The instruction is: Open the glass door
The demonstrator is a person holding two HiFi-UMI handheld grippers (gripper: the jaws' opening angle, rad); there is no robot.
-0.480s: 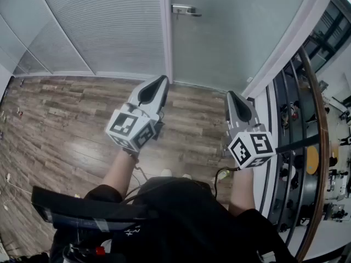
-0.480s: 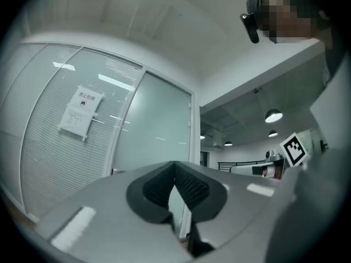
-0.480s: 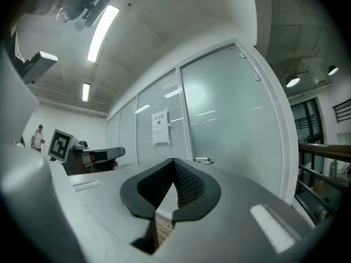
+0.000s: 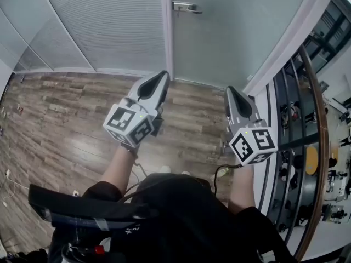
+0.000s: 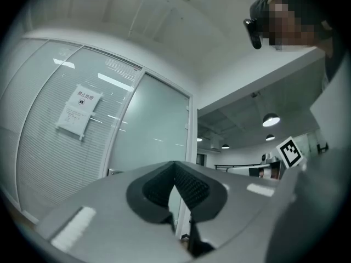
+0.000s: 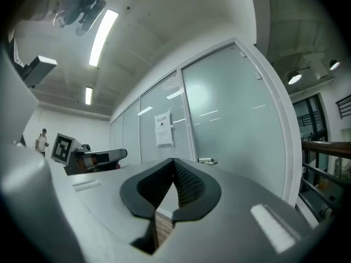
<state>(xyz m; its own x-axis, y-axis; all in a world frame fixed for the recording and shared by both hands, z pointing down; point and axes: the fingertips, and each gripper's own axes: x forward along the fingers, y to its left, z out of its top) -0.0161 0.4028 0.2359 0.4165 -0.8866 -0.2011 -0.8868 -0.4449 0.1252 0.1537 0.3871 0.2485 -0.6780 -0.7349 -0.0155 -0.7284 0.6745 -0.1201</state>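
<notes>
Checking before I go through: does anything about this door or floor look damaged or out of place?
Nothing stands out. The frosted glass door is shut, its silver lever handle sits level, and the wood-plank floor shows no spill.

Little has changed for me in half a second. In the head view everything has slid slightly upward: the door handle [image 4: 187, 7] on the glass door [image 4: 230, 43] sits a touch nearer the top edge, and so does the line where the wall meets the wood floor [image 4: 66, 125]. My left gripper [image 4: 162, 76] has crept up with it, its marker cube edging left. My right gripper [image 4: 231, 91] has risen about as much.
</notes>
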